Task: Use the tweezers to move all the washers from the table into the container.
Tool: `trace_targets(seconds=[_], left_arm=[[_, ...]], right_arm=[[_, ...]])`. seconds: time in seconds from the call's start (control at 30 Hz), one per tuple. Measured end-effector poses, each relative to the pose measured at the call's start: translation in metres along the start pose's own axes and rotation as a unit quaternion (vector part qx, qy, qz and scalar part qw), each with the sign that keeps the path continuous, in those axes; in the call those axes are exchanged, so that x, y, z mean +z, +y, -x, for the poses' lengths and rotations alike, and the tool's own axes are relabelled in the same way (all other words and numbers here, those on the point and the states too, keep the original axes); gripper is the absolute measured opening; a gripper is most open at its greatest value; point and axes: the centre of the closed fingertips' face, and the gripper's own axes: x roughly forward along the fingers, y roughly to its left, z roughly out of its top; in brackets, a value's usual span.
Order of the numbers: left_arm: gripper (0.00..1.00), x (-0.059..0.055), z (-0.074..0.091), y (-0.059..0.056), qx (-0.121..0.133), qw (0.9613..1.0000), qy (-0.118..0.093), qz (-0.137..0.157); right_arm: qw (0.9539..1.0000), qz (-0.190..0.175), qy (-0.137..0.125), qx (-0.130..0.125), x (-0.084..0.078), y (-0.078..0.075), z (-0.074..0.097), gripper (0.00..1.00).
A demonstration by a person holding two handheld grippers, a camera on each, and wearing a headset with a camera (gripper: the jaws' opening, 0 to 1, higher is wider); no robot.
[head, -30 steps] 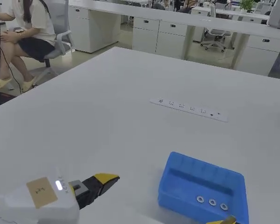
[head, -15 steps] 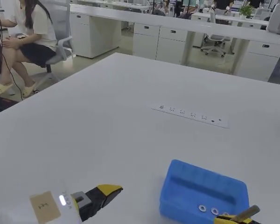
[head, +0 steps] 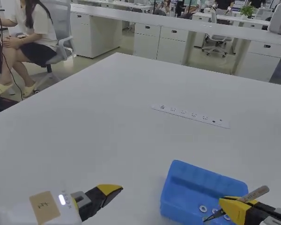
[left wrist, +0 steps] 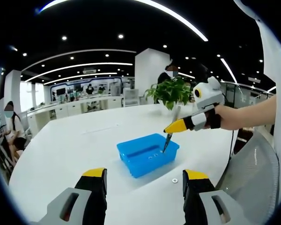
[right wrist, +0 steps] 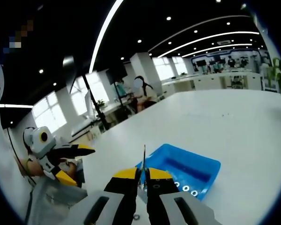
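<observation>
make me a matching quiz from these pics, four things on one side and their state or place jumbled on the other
Things:
1. left gripper
2. right gripper
3. blue container
4. loose washer

States or places:
A. lies on the table, outside the box
B. open, holding nothing
C. shut on the tweezers
D. has washers inside

Pairs: 1-B, 2-C, 3-D, 4-A

The right gripper (right wrist: 141, 174), jaws pinching tweezers (right wrist: 144, 157), points at the blue container (right wrist: 199, 165) holding washers (right wrist: 185, 189).
</observation>
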Motion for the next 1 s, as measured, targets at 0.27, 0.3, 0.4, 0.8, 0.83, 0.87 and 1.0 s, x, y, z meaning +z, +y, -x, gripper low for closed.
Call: trace_targets(seconds=[0.27, 0.3, 0.4, 0.8, 0.83, 0.87, 1.0], left_arm=[[0.65, 0.000, 0.000, 0.000, 0.002, 1.0000, -0.001, 0.002], [0.65, 0.000, 0.000, 0.001, 0.003, 1.0000, -0.001, 0.001], [0.65, 0.000, 0.000, 0.001, 0.003, 1.0000, -0.001, 0.002], [0.65, 0.000, 0.000, 0.003, 0.007, 1.0000, -0.002, 0.006], [0.65, -0.001, 0.000, 0.004, 0.009, 0.9999, -0.001, 0.007], [0.65, -0.001, 0.001, 0.005, 0.011, 0.9999, -0.001, 0.009], [0.65, 0.001, 0.002, 0.008, 0.016, 0.9997, -0.007, 0.017]], right_arm=[[0.9999, 0.005, -0.009, -0.004, 0.015, -0.008, -0.007, 0.03], [0.9999, 0.005, -0.009, -0.005, 0.015, -0.010, -0.008, 0.03], [0.9999, 0.003, -0.004, -0.009, 0.015, -0.015, -0.013, 0.03], [0.9995, -0.018, 0.016, -0.020, 0.010, -0.032, -0.030, 0.03], [0.9994, -0.020, 0.019, -0.020, 0.009, -0.033, -0.032, 0.03], [0.9993, -0.022, 0.020, -0.021, 0.009, -0.035, -0.033, 0.03], [0.9991, -0.032, 0.021, -0.020, 0.009, -0.037, -0.038, 0.03]])
